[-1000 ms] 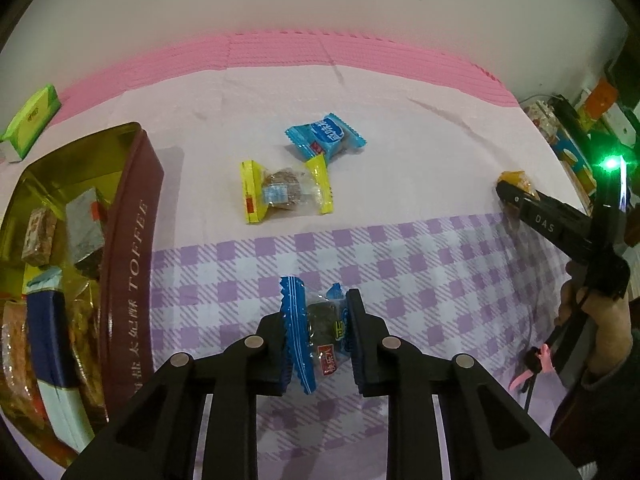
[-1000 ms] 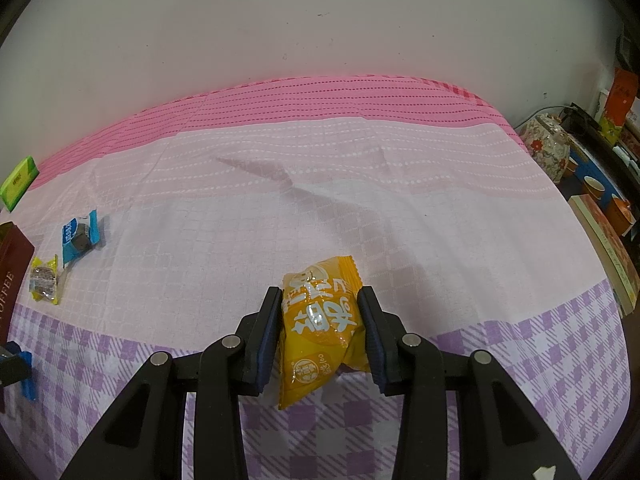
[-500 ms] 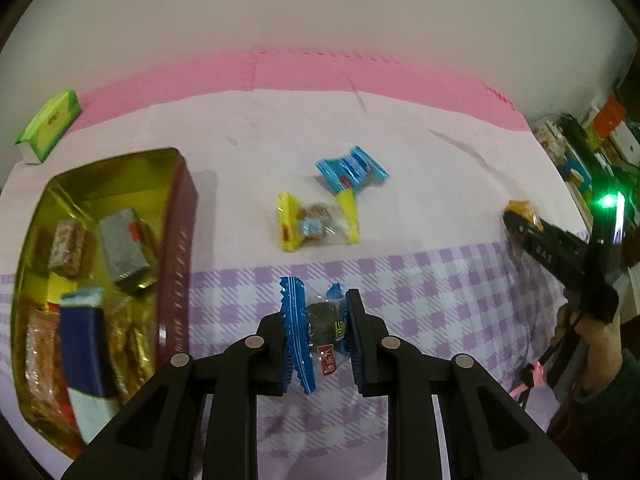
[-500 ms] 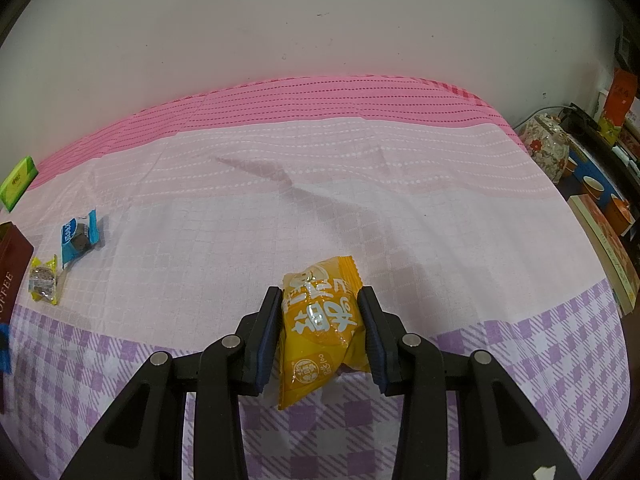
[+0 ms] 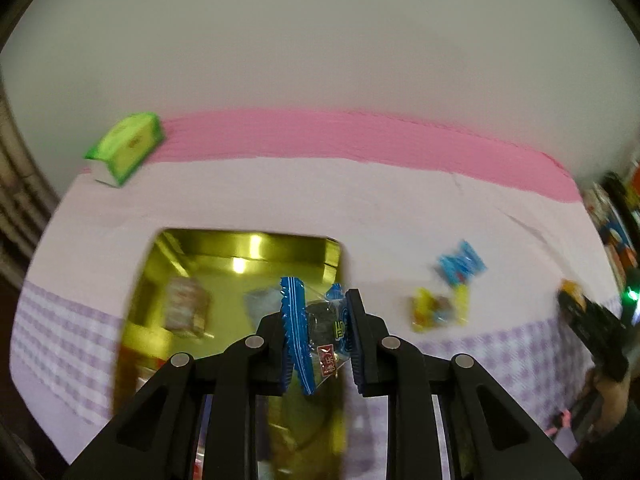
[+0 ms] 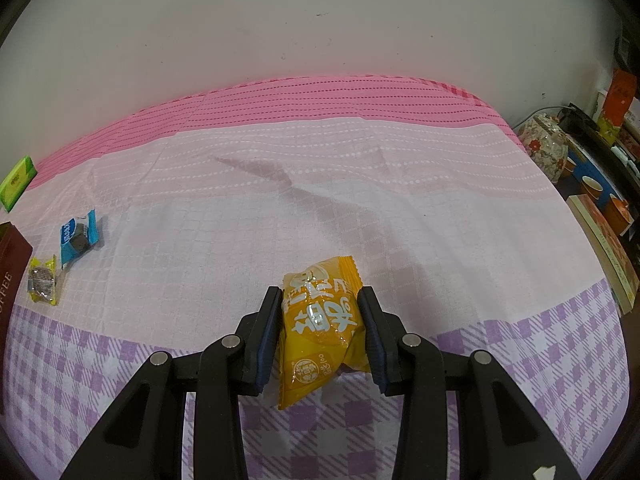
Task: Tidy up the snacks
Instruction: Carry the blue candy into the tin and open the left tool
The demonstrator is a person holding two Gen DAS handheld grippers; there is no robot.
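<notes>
Pink-and-lilac cloth (image 6: 360,208) below. Left gripper (image 5: 320,332) clamped on blue-wrapped snack (image 5: 316,328), above gold tin (image 5: 240,256) at 12 o'clock: centre over cavity, then release. Right gripper (image 6: 320,332) pinching orange packet (image 6: 320,328): hold steady.

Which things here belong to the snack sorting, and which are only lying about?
Job:
- blue-wrapped snack, in left gripper
- orange packet, in right gripper
- gold tin
- blue snack, yellow snack on cloth

Lying about:
- green box
- floral jar
- books
</notes>
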